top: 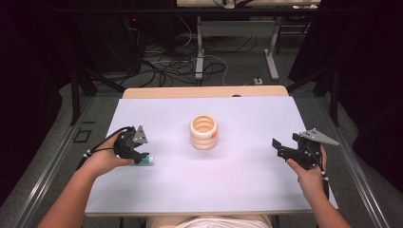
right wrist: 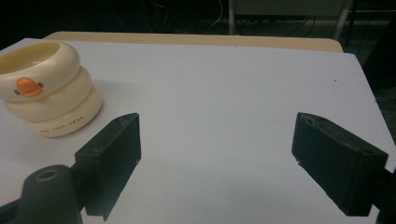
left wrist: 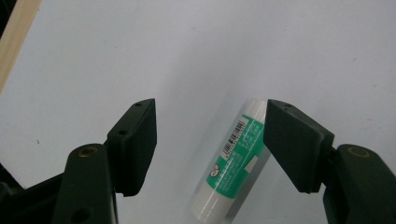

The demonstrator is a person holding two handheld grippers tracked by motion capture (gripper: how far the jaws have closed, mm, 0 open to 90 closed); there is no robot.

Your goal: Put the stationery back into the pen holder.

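Tube, lying flat at the mat's near left between my left gripper's open jaws: I centre it, then close; right gripper open, idle at right.

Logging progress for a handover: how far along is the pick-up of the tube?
Done: the left tool straddles the green-and-white tube, which lies on the white mat. In hand: jaws open, one seemingly touching it. Left: close and lift. The right tool waits open near the cream ringed holder.
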